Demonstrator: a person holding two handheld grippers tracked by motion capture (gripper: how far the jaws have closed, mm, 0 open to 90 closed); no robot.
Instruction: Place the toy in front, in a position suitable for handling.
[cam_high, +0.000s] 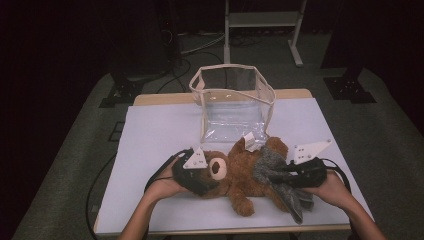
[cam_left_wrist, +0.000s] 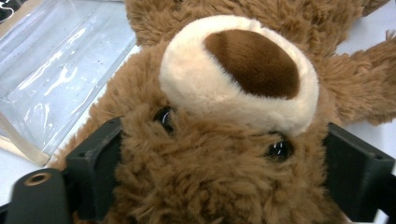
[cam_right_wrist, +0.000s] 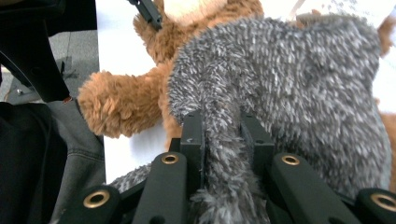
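One teddy bear (cam_high: 235, 175) crosswise, head leftward

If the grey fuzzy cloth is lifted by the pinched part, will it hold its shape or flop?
The grey fuzzy cloth will probably flop: it bunches between the right gripper's jaws and drapes over the teddy bear. It looks light for its size. Its shaggy pile should resist slipping.

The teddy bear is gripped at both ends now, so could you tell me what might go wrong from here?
The right gripper pinches only a fold of the grey fuzzy cloth around the teddy bear, so the cloth may slide off. The left gripper squeezes its soft head and could slip. The clear bag looks narrow.
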